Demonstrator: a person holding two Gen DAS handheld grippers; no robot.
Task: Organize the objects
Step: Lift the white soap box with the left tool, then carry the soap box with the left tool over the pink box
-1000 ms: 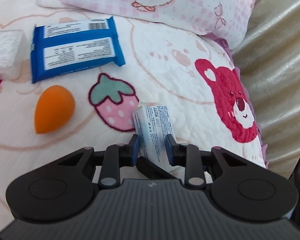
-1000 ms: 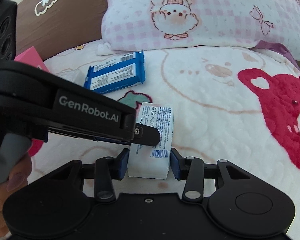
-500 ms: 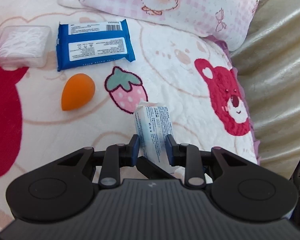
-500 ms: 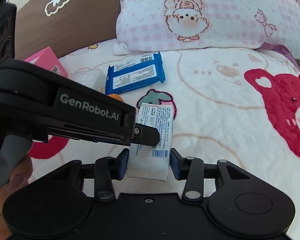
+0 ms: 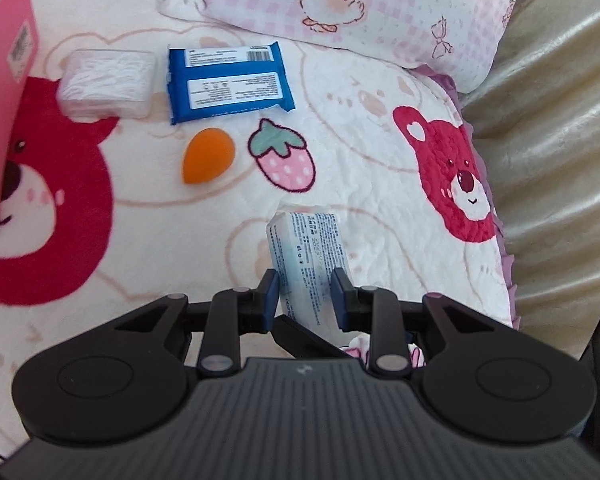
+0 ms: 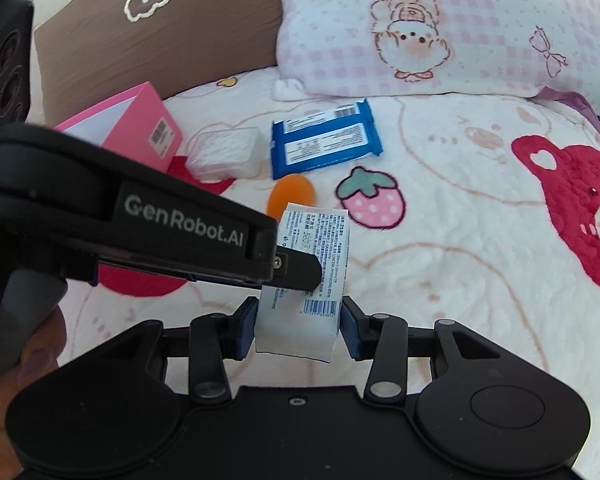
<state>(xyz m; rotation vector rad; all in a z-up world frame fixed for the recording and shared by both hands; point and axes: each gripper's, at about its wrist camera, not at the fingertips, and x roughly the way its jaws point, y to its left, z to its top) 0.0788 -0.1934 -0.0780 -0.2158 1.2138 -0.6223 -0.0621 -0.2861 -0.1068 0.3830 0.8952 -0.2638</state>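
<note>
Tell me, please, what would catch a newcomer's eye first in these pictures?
First, the white tissue pack held in the foreground by both tools at once: the right tool across its width, the left tool pinching it from the side. Behind it on the bear-print blanket lie an orange makeup sponge, a blue wipes pack and a clear box, with a pink box at far left.

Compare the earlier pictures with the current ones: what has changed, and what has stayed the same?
Both grippers, left and right, have risen together with the white packet, so the blanket looks farther off and a pink box has come into view. Unchanged: both stay shut on the packet; the blue pack, orange sponge and clear box lie where they were.
</note>
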